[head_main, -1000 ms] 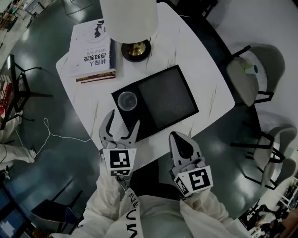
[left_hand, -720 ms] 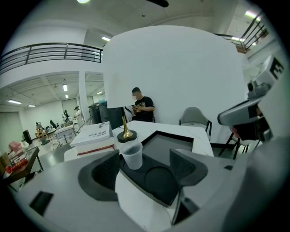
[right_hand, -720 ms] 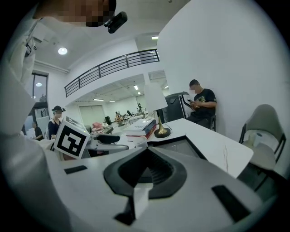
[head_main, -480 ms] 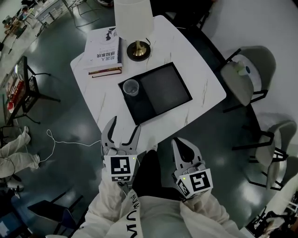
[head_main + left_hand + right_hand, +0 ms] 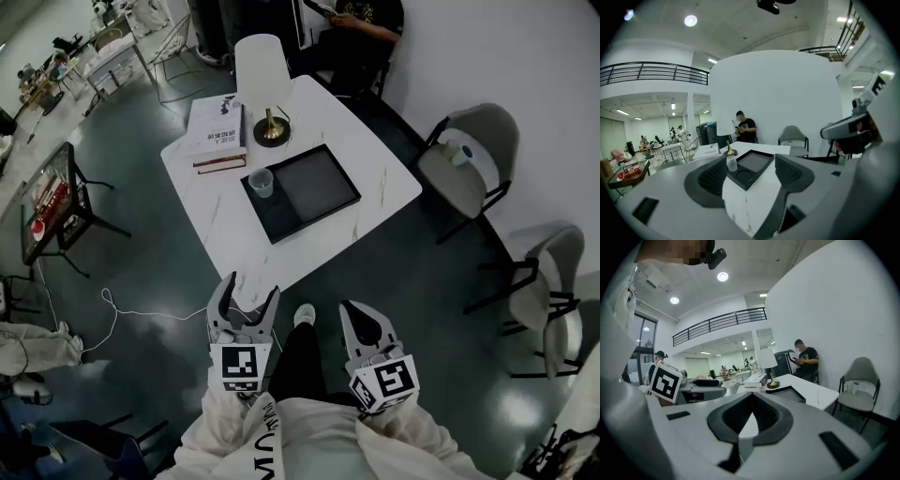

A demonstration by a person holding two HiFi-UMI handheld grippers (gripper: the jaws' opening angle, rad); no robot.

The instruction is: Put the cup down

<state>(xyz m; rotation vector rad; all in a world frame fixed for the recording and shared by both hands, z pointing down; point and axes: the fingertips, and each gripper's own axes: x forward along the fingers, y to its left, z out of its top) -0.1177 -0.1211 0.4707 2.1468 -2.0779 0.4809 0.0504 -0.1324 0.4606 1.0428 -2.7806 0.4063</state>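
Note:
A clear plastic cup stands upright in the left end of a black tray on the white marble table; the left gripper view shows the cup on the tray too. My left gripper hangs open and empty below the table's near corner, well away from the cup. My right gripper is shut, with nothing in it, over the dark floor.
A lamp and a stack of books stand at the table's far left. A person sits behind the table. Grey chairs stand to the right. A white cable lies on the floor at left.
The view has drawn back from the table: the tray and cup look smaller and farther. Both grippers have come off the table edge and now hang over the floor.

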